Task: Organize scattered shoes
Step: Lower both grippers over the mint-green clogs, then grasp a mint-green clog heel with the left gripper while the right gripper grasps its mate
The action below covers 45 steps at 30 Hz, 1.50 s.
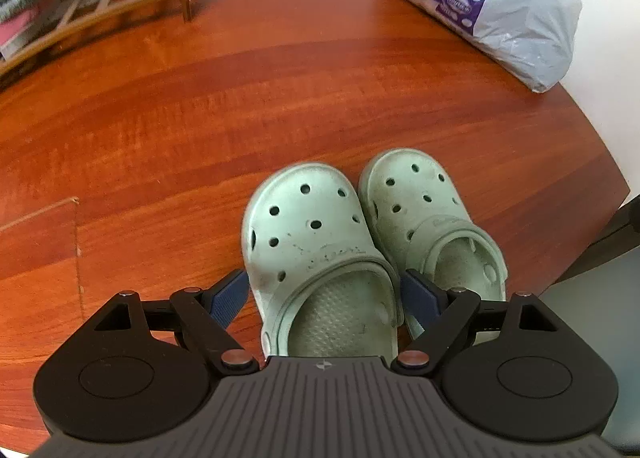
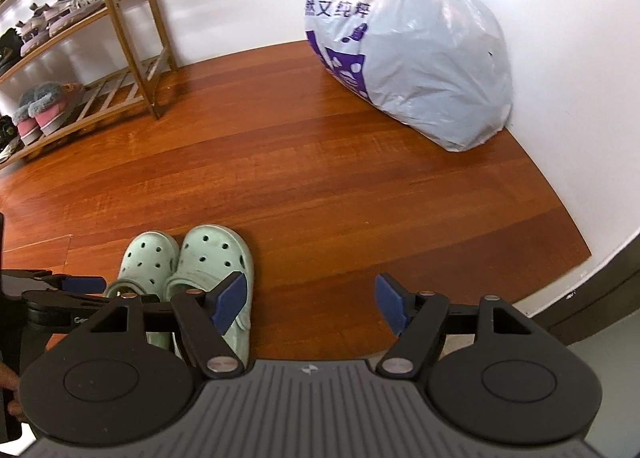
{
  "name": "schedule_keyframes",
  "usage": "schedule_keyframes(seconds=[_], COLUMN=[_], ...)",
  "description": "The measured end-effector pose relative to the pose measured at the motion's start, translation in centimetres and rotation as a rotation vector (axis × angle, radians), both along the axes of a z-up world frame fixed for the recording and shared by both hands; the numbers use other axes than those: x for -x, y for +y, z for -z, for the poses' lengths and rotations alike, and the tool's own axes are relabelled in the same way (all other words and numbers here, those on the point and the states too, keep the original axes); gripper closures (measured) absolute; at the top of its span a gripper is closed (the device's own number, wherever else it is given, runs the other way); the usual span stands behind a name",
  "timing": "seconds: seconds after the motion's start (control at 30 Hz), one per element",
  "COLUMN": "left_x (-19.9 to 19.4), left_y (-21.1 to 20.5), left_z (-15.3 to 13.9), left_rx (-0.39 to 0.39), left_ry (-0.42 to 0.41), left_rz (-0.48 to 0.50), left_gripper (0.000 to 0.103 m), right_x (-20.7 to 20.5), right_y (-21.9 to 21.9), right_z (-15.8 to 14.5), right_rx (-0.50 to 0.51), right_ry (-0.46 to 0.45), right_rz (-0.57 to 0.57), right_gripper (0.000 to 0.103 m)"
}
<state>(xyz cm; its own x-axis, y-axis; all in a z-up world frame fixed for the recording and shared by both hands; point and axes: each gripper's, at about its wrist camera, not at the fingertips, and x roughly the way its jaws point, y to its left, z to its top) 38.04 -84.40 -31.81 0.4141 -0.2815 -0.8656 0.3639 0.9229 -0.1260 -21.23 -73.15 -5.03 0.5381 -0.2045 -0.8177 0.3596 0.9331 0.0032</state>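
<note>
Straddling the heel end of the left clog (image 1: 316,234), the left gripper (image 1: 324,298) has its blue fingers (image 1: 226,298) spread wide, one on either side of the shoe and neither pressing on it as far as the view shows. The right clog (image 1: 424,218) lies touching its mate, toes pointing the same way, so the inner finger sits in the narrow gap between the pair. That placement reads as lining up to take one shoe by its sides.

The right gripper (image 2: 310,304) hangs over bare floor just beside the pair, fingers (image 2: 390,304) apart and empty; its left finger overlaps the nearer clog (image 2: 216,258) in view, though contact cannot be told.

Both clogs rest on a reddish wooden floor (image 2: 320,162). Against the white wall stands a tied plastic bag (image 2: 416,58), and a wooden shoe rack (image 2: 132,30) holding slippers and other shoes, probably where the clogs belong.
</note>
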Motion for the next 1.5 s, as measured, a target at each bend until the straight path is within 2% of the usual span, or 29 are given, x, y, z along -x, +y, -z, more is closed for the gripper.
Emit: schedule_keyframes(seconds=[0.1, 0.27, 0.6, 0.83, 0.97, 1.27, 1.5], left_x=[-0.3, -0.4, -1.9, -1.5, -1.1, -0.4, 0.3], left_y=[0.0, 0.4, 0.8, 0.7, 0.9, 4.0, 6.5], left_z=[0.3, 0.0, 1.4, 1.4, 0.9, 0.2, -1.1], left_rx=[-0.003, -0.047, -0.063, -0.072, -0.080, -0.070, -0.059], left_ry=[0.011, -0.026, 0.007, -0.037, -0.060, -0.044, -0.061], left_rz=[-0.017, -0.026, -0.066, -0.066, -0.059, -0.124, -0.181], left_gripper=[0.018, 0.018, 0.018, 0.026, 0.033, 0.034, 0.034], right_x=[0.6, 1.2, 1.6, 1.4, 0.8, -2.1, -4.6], right_y=[-0.3, -0.6, -0.8, -0.5, 0.5, 3.6, 5.9], right_z=[0.0, 0.0, 0.4, 1.3, 2.2, 4.8, 7.3], right_rx=[-0.004, -0.015, -0.023, -0.028, -0.044, -0.105, -0.103], right_ry=[-0.002, -0.011, -0.004, 0.013, 0.021, 0.039, 0.077], right_rz=[0.014, 0.029, 0.041, 0.030, -0.002, -0.115, -0.172], right_gripper=[0.026, 0.026, 0.026, 0.025, 0.024, 0.019, 0.017])
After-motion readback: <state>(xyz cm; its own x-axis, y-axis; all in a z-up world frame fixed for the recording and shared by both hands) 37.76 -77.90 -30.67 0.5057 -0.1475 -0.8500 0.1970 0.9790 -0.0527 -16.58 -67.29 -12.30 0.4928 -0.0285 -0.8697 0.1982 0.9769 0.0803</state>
